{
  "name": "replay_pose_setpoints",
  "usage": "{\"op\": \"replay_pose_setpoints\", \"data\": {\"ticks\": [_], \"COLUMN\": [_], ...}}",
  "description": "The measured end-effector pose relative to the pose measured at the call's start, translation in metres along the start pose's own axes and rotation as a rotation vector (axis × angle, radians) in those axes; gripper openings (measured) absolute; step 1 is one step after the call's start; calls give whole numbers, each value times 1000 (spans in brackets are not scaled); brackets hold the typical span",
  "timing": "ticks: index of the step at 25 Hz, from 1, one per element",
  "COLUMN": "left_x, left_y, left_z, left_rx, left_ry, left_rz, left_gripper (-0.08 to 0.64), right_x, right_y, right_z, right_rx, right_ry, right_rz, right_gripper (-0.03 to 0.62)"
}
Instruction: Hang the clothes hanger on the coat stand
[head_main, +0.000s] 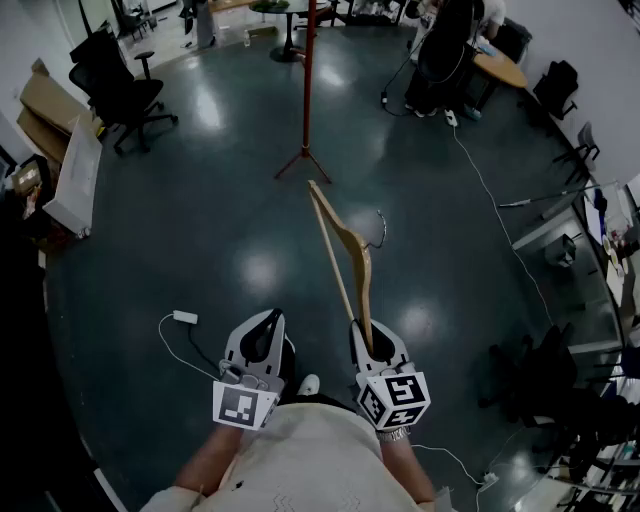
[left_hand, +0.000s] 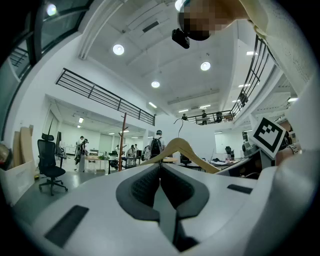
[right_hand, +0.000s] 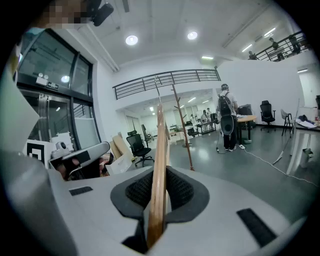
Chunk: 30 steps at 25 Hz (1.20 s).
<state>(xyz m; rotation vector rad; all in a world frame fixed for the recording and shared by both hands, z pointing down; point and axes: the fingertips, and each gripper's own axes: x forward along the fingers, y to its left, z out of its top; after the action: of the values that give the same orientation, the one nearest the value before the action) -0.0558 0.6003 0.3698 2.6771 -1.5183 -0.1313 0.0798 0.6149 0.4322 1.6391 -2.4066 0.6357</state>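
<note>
My right gripper (head_main: 363, 334) is shut on one end of a wooden clothes hanger (head_main: 343, 252), which sticks up and forward with its wire hook (head_main: 380, 227) to the right. In the right gripper view the hanger (right_hand: 159, 165) is pinched between the jaws of my right gripper (right_hand: 159, 196). The red coat stand (head_main: 306, 90) stands ahead on the dark floor, some way off; it appears as the coat stand (right_hand: 182, 125) in the right gripper view too. My left gripper (head_main: 266, 324) is shut and empty beside the right one. From the left gripper (left_hand: 160, 172) I see the hanger (left_hand: 182, 149).
A black office chair (head_main: 115, 90) and flat cardboard boxes (head_main: 60, 150) are at the left. A person (head_main: 445, 50) stands by a desk (head_main: 500, 68) at the far right. A white cable (head_main: 490, 200) runs across the floor; a charger (head_main: 185, 317) lies near my feet.
</note>
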Motion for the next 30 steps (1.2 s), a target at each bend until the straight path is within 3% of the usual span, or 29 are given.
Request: {"op": "replay_pose_setpoints", "data": {"ticks": [5,12,22,30], "left_x": [55,130,228,261], "left_y": [9,84,153,228], "left_z": [-5,-5,10,24], "left_rx": [8,3,-2,-27], "left_ry": [7,18,16,-11], "left_rz": [-12,-37,-168,-112], "left_gripper": [14,14,14,14], "right_x": [32,124,240,303], "right_y": [-37,-46,-51,-33], "right_z": [17,47,107,138], "right_rx": [18,35,70,40], "right_ry": [4,16,0,0], "right_rz": [-16,-59,-112,-93], "right_gripper": [63,63,63,63]}}
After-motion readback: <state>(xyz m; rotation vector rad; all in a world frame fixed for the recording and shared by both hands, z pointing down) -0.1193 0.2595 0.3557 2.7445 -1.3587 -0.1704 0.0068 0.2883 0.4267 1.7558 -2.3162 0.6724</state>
